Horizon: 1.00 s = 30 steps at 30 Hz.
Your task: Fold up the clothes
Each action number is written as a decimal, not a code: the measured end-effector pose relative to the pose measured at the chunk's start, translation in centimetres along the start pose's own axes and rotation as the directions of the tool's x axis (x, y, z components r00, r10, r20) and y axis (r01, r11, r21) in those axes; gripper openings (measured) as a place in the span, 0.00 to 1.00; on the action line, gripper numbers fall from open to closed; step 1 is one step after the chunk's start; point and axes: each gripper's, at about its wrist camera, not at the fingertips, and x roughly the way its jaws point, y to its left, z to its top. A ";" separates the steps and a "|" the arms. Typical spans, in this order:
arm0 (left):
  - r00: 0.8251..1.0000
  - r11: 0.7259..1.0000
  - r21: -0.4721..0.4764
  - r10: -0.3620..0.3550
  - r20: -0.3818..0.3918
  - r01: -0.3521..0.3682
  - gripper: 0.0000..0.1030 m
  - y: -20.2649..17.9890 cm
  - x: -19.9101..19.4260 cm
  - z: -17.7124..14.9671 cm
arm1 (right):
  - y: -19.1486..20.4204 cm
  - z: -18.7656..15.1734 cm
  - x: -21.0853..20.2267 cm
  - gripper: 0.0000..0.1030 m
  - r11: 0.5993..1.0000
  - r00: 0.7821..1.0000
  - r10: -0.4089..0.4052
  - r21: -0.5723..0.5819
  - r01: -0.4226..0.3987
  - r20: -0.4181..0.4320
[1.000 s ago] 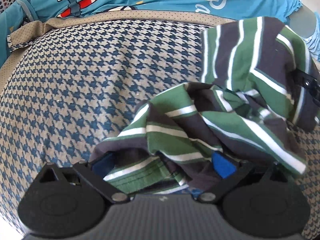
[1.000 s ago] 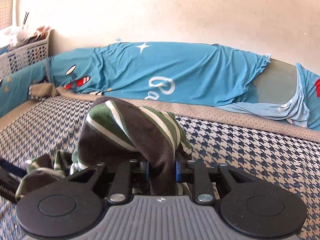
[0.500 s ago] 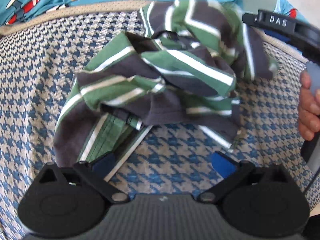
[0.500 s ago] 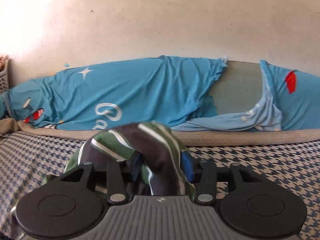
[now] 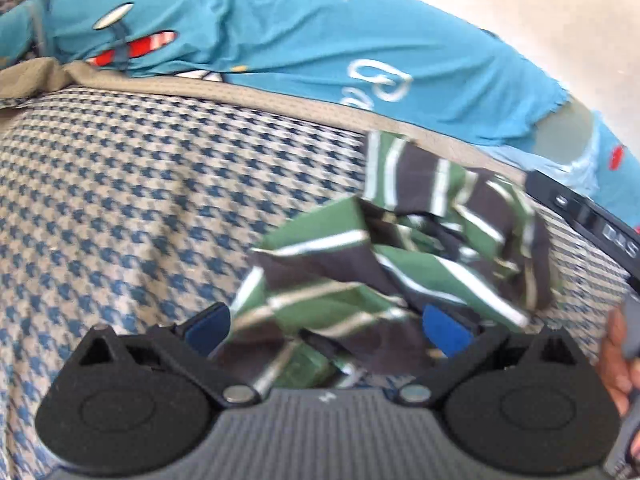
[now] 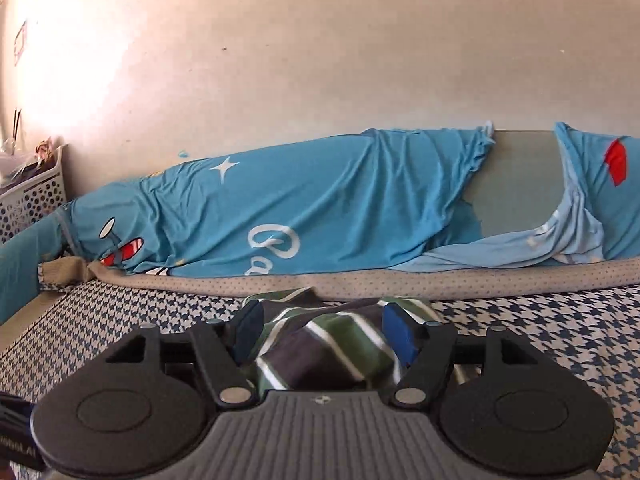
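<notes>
A crumpled shirt with green, dark grey and white stripes (image 5: 360, 264) lies bunched on the houndstooth seat cover (image 5: 120, 208). My left gripper (image 5: 326, 330) is open, and the near folds of the shirt spill between its blue pads without being clamped. In the right wrist view the same striped shirt (image 6: 320, 344) sits in a heap between the spread fingers of my right gripper (image 6: 324, 334), which is open. The right gripper's black body (image 5: 584, 220) and the person's hand (image 5: 618, 364) show at the right edge of the left wrist view.
A blue cartoon-print sheet (image 6: 312, 208) covers the sofa back behind a beige piped edge (image 6: 360, 280). A white perforated basket (image 6: 32, 196) stands at the far left by the wall. Bare houndstooth seat (image 6: 540, 328) stretches right of the shirt.
My right gripper, shut on the shirt a second ago, has spread wide and let it drop. The left gripper stayed open and came back in close over the shirt's near folds.
</notes>
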 end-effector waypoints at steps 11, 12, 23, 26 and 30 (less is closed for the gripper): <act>0.994 0.996 0.011 0.090 -0.059 -0.089 1.00 1.0 2.9 -0.2 | 4.8 -2.1 2.4 0.63 0.985 0.995 0.079 -0.150 -0.086 -0.055; 0.993 0.996 0.007 0.093 -0.069 -0.092 1.00 1.1 3.2 -0.3 | 5.0 -2.3 2.7 0.63 0.984 0.995 0.077 -0.156 -0.086 -0.063; 0.991 0.997 -0.025 0.071 -0.110 -0.074 1.00 1.6 4.3 -0.5 | 6.3 -4.5 5.3 0.11 0.978 0.992 0.027 -0.204 -0.052 -0.123; 0.990 0.996 -0.015 0.082 -0.111 -0.085 1.00 1.5 4.4 -0.6 | 6.1 -4.3 4.8 0.10 0.982 0.995 0.013 -0.188 -0.031 -0.099; 0.989 0.996 -0.014 0.089 -0.115 -0.091 1.00 1.4 4.3 -0.7 | 6.2 -3.5 3.1 0.09 0.982 0.999 -0.015 -0.188 0.006 -0.042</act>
